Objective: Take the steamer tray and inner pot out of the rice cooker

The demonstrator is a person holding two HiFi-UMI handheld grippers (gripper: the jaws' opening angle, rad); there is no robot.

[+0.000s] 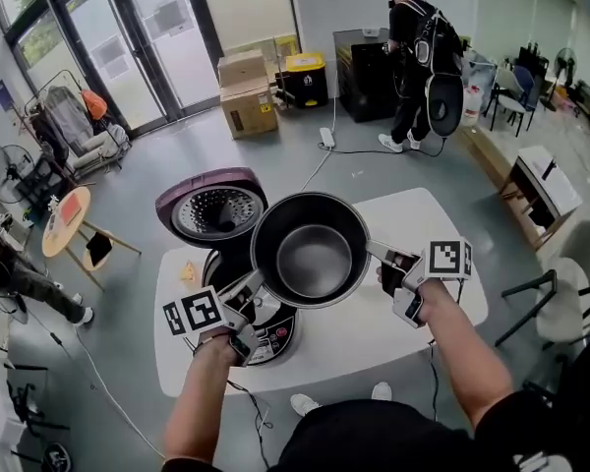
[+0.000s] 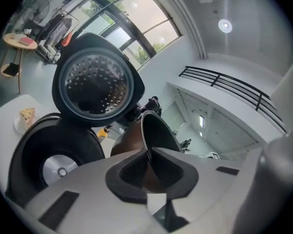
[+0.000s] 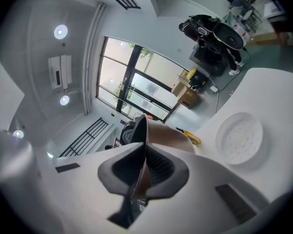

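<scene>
While aloft, one pot (image 1: 313, 260), two tools (image 1: 250, 287) (image 1: 377, 253)

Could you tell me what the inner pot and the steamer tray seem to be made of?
Inner pot: probably coated metal; thin rim, dark grey sheen inside, coppery outside.
Steamer tray: likely white plastic; matte, moulded, with small holes.

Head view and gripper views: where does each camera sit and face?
Head view: on the person's head, steeply down at table, rice cooker, inner pot; both forearms show.
Left gripper view: on left hand-held gripper, along jaws shut on pot rim, toward cooker.
Right gripper view: on right hand-held gripper, jaws shut on opposite rim; steamer tray beyond.
All three share the pot.
</scene>
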